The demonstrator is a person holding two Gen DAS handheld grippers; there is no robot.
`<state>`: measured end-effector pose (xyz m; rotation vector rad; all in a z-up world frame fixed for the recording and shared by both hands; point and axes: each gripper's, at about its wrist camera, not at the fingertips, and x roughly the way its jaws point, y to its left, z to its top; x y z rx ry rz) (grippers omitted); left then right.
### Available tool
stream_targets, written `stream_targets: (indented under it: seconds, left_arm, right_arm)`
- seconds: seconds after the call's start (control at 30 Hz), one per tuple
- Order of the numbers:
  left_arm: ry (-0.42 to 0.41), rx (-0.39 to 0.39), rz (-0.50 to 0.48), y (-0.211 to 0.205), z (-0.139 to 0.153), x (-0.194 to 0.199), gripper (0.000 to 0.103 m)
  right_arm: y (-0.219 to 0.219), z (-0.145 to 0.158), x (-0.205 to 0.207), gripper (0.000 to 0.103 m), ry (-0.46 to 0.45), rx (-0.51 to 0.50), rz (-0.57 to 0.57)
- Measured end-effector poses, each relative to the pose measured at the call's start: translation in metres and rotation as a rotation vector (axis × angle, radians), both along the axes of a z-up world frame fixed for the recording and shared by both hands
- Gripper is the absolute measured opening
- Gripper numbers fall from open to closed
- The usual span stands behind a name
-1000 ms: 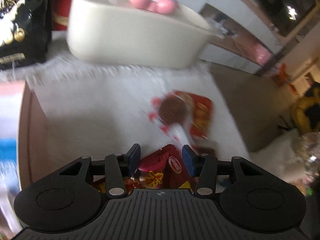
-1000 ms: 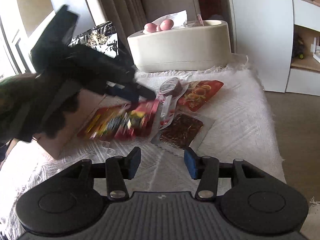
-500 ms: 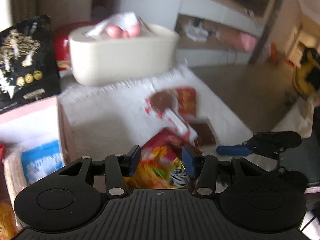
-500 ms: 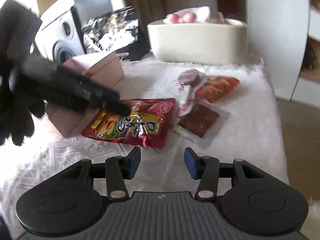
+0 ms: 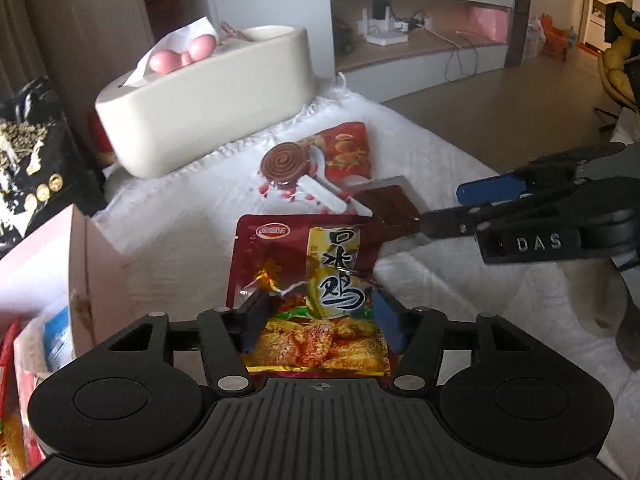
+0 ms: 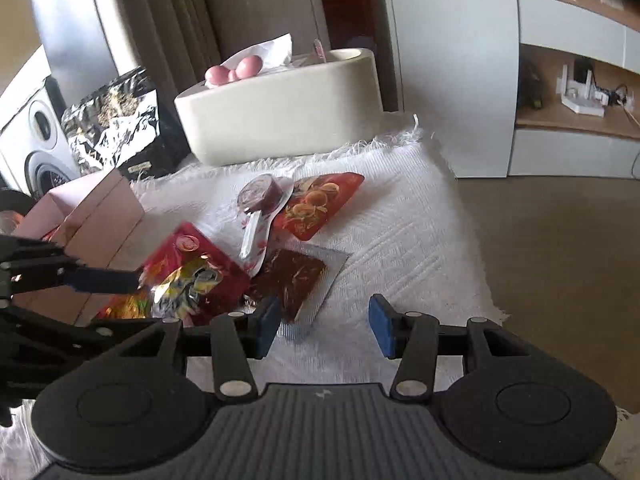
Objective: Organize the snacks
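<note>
Left hand-held gripper is straddling the red chicken-snack pouch, jaws opening right now. The pouch is between the pads, but they look just clear of its edges, so I read it as let go, or close to it. The pouch lies on the white cloth over the worktop, just beside the pink box, not in it.

Right hand-held gripper has its jaws part open with nothing between them. It hovers near the front edge of the dark-brown flat pack and touches nothing that I can see.

Still loose on the cloth: the spiral lollipop and the red nut pouch, both overlapping near the brown pack. The cream tissue holder sits behind them, well apart.

Judgement: the step in hand is getting the chicken pouch into the pink box (it already holds some packets at the left edge of the left wrist view).

- If this is a regrip, close across the pouch's short width near the bottom seal, where the foil is flat.
- Lift it clear of the box wall before moving sideways, since the wall stands right next to the pouch.
- Keep the right gripper back. Its fingers sit close to the pouch's far corner, so there's a collision risk.
- Foil is slippery and crumples, so expect the pouch to droop.
</note>
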<state>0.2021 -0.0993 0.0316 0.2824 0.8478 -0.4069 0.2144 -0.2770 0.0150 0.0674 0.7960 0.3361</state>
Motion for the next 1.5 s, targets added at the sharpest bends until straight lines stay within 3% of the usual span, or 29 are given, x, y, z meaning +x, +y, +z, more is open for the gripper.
stream_targets:
  seconds: [0.13, 0.2, 0.33, 0.4, 0.47, 0.6, 0.87, 1.1, 1.27, 1.5]
  left_arm:
    - [0.038, -0.004, -0.024, -0.008, -0.008, 0.003, 0.091]
    - [0.045, -0.006, -0.040, -0.013, -0.011, 0.003, 0.097]
    - [0.006, -0.077, 0.000, -0.006, -0.006, 0.004, 0.095]
    - [-0.045, -0.060, 0.045, -0.001, -0.008, 0.009, 0.094]
    - [-0.027, -0.043, 0.083, 0.004, -0.017, 0.020, 0.095]
    - [-0.025, -0.088, 0.070, 0.007, -0.022, 0.028, 0.097]
    - [0.009, -0.107, 0.020, 0.015, -0.021, 0.030, 0.097]
    - [-0.025, -0.101, 0.019, 0.014, -0.018, 0.013, 0.087]
    - [-0.027, -0.102, 0.006, 0.019, -0.015, 0.001, 0.082]
    - [-0.065, -0.120, 0.005, 0.027, -0.013, -0.014, 0.074]
  right_arm:
    - [0.001, 0.000, -0.001, 0.051, -0.005, 0.004, 0.004]
    - [0.002, 0.000, -0.001, 0.053, -0.010, 0.002, 0.009]
    - [0.000, -0.001, -0.001, 0.057, -0.014, 0.024, 0.015]
    - [-0.002, -0.002, 0.000, 0.059, -0.012, 0.047, 0.013]
    - [-0.003, -0.002, 0.000, 0.059, -0.010, 0.056, 0.010]
    - [-0.001, -0.002, 0.000, 0.060, -0.010, 0.049, 0.012]
    - [0.003, -0.004, 0.004, 0.089, 0.012, 0.067, 0.105]
    - [0.005, -0.003, 0.003, 0.090, 0.029, 0.072, 0.094]
    - [0.015, 0.000, 0.000, 0.090, 0.048, -0.052, 0.205]
    - [-0.001, 0.008, -0.011, 0.089, 0.033, -0.006, 0.093]
